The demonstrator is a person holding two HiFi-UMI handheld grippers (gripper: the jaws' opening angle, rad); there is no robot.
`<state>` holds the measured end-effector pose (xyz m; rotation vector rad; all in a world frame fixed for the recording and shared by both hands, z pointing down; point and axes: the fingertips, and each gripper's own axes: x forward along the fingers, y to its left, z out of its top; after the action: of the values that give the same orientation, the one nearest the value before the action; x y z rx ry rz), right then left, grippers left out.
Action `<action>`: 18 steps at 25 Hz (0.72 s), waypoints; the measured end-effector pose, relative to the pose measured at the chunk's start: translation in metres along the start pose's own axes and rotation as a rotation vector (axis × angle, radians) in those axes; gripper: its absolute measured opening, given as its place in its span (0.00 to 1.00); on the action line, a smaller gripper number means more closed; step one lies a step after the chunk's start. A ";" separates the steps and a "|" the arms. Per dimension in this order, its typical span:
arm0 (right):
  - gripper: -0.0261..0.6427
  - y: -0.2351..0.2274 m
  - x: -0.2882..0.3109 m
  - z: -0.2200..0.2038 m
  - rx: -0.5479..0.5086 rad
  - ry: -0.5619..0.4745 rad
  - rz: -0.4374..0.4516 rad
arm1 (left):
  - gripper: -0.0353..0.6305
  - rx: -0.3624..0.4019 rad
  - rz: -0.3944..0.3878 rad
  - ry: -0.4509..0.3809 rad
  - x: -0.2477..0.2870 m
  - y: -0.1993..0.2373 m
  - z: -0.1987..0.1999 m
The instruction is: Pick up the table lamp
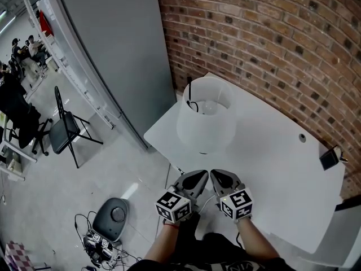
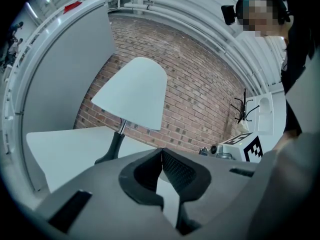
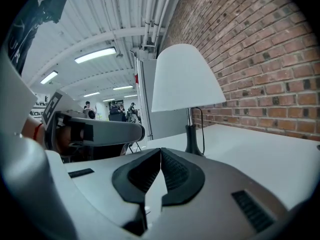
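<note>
A table lamp [image 1: 205,119] with a white shade and a dark stem and base stands on the white table [image 1: 271,168], near its far left corner by the brick wall. Its black cord hangs over the shade's rim. In the left gripper view the lamp [image 2: 134,96] rises ahead, left of centre; in the right gripper view the lamp [image 3: 185,79] stands ahead, right of centre. My left gripper [image 1: 202,176] and right gripper [image 1: 216,176] sit side by side at the table's near edge, short of the lamp. Both are shut with nothing between the jaws.
A brick wall [image 1: 271,38] runs behind the table. A grey panel [image 1: 118,49] stands at the left. A small dark device [image 1: 329,158] lies at the table's right edge. On the floor at left are a folding chair [image 1: 65,126], a round grey unit [image 1: 113,214] and cables.
</note>
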<state>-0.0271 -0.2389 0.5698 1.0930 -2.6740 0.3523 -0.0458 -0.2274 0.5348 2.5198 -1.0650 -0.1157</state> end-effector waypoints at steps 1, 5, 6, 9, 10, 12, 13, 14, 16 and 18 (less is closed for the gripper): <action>0.04 -0.001 0.002 0.000 -0.002 0.002 0.000 | 0.06 -0.005 -0.011 -0.007 0.001 0.001 0.002; 0.04 -0.003 0.010 -0.001 -0.004 0.012 -0.006 | 0.06 -0.043 -0.054 -0.027 0.005 0.007 0.007; 0.04 -0.003 0.012 -0.001 -0.003 0.013 -0.006 | 0.06 -0.057 -0.061 -0.036 0.006 0.010 0.009; 0.04 -0.004 0.019 -0.003 0.002 0.020 -0.005 | 0.09 -0.121 -0.095 -0.077 0.010 0.016 0.017; 0.04 -0.005 0.021 -0.005 0.003 0.025 -0.005 | 0.10 -0.143 -0.108 -0.091 0.011 0.019 0.020; 0.04 -0.005 0.025 -0.008 0.007 0.034 -0.005 | 0.14 -0.176 -0.134 -0.113 0.013 0.024 0.025; 0.04 -0.006 0.027 -0.009 0.008 0.038 -0.005 | 0.16 -0.191 -0.148 -0.124 0.013 0.027 0.027; 0.04 -0.006 0.029 -0.010 0.009 0.042 -0.006 | 0.18 -0.205 -0.162 -0.133 0.014 0.029 0.030; 0.04 -0.008 0.033 -0.012 0.011 0.050 -0.008 | 0.23 -0.234 -0.188 -0.145 0.017 0.034 0.032; 0.04 -0.011 0.038 -0.014 0.013 0.057 -0.009 | 0.26 -0.259 -0.206 -0.159 0.019 0.040 0.034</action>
<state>-0.0438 -0.2666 0.5958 1.0825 -2.6196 0.3938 -0.0670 -0.2771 0.5206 2.4050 -0.7856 -0.4867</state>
